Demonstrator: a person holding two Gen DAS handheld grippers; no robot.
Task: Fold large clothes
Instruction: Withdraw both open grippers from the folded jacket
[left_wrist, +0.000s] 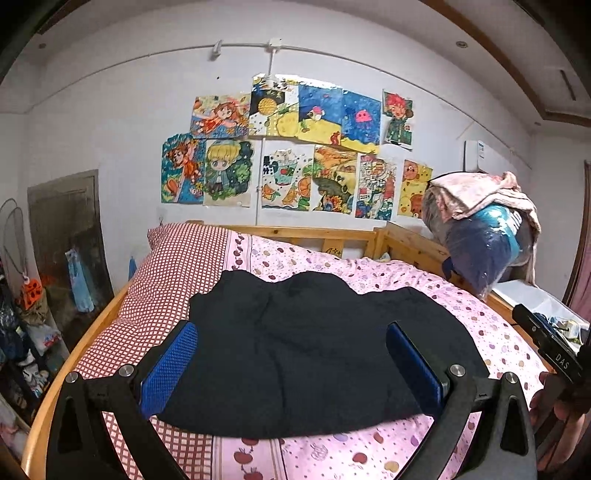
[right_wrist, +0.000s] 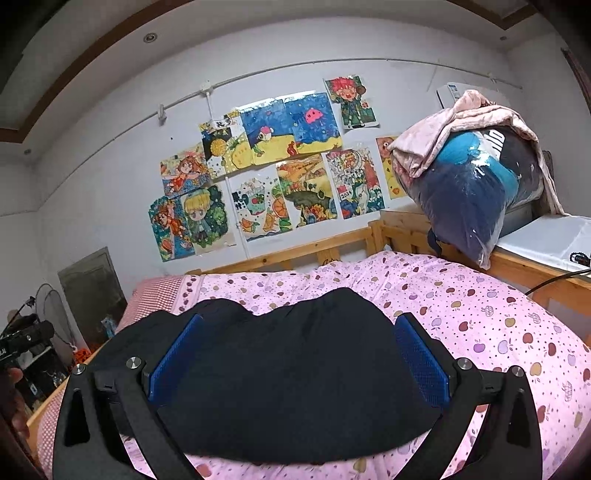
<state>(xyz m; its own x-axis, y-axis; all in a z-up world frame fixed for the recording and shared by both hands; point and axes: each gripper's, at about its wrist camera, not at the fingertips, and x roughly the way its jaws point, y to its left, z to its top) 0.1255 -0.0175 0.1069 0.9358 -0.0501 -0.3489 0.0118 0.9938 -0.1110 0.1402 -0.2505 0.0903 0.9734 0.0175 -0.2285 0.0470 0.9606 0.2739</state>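
Note:
A black garment (left_wrist: 310, 354) lies folded into a compact heap on the pink apple-print quilt (left_wrist: 491, 332), its left part over a red-checked pillow (left_wrist: 173, 273). My left gripper (left_wrist: 291, 328) hovers above its near side, jaws wide open, blue pads (left_wrist: 168, 369) clear of the cloth. In the right wrist view the same garment (right_wrist: 295, 373) sits below my right gripper (right_wrist: 301, 321), which is also wide open with nothing pinched between its blue pads (right_wrist: 421, 358). Both grippers point slightly downward toward the bed.
A wooden bed frame (left_wrist: 317, 234) rails the far and right sides. A plastic-wrapped bundle (right_wrist: 469, 192) with a pink blanket on top rests on the right rail. Drawings cover the wall (left_wrist: 288, 166). Clutter stands by the bed's left side (left_wrist: 33, 321).

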